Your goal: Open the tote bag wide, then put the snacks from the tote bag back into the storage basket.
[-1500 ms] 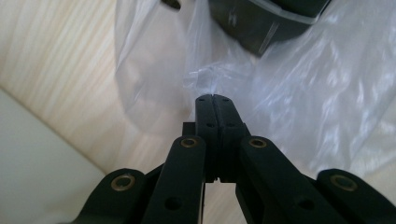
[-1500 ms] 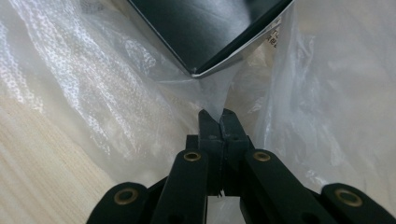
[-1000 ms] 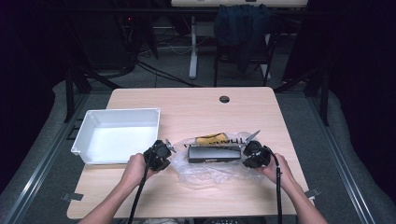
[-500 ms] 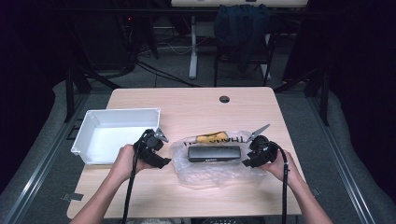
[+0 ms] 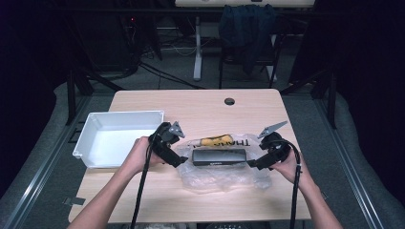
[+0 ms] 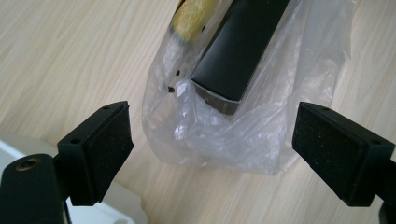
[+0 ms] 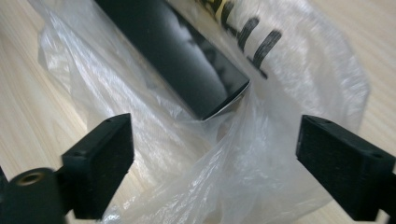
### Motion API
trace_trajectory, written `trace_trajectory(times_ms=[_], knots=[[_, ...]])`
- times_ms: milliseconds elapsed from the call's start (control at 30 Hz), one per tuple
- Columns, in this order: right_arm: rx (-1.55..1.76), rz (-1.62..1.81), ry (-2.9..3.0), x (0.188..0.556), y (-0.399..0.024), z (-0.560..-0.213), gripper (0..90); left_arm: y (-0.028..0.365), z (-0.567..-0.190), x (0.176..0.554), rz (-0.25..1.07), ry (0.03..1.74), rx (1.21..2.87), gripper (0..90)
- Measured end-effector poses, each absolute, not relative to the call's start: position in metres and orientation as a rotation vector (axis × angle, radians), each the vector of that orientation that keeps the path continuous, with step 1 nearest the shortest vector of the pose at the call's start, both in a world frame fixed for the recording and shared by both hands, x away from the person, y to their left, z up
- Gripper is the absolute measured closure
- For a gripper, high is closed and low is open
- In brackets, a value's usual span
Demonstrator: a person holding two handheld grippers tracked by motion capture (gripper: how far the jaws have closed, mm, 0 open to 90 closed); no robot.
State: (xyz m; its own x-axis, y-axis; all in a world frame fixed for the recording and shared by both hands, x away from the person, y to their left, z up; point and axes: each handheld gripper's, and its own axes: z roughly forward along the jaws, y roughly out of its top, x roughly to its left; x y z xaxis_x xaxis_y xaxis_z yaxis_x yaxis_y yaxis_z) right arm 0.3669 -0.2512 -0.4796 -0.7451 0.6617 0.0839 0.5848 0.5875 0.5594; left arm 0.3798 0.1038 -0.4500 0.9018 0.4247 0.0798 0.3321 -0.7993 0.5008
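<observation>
High view: black box (image 5: 218,156) lies on clear bag (image 5: 224,171) mid-surface, left hand-held gripper (image 5: 177,160) and right hand-held gripper (image 5: 252,164) both spread at its ends; next, probably pinch the bag.

The plastic bag (image 5: 224,167) veils a yellow thing (image 5: 216,141) I can't identify; its black lettering (image 7: 247,32) runs off the top edge.

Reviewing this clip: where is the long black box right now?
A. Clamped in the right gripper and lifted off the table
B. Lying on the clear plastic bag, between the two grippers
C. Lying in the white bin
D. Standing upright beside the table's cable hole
B: the black box lies flat on the clear plastic bag, with the open left gripper and open right gripper at its two ends.
</observation>
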Motion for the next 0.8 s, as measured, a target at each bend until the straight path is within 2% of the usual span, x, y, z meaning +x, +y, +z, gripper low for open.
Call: trace_trajectory(times_ms=[200,533,800], knots=[[1.118,0.915,2.606,0.365,-0.266,-0.476,0.0,0.089,-0.455,0.382,0.245,0.508,2.603,11.2],[1.16,0.931,2.552,0.369,-0.281,-0.48,0.0,0.072,-0.458,0.389,0.23,0.452,2.635,11.3],[1.138,0.909,2.544,0.372,-0.283,-0.484,4.6,0.053,-0.466,0.397,0.191,0.32,2.72,20.5]])
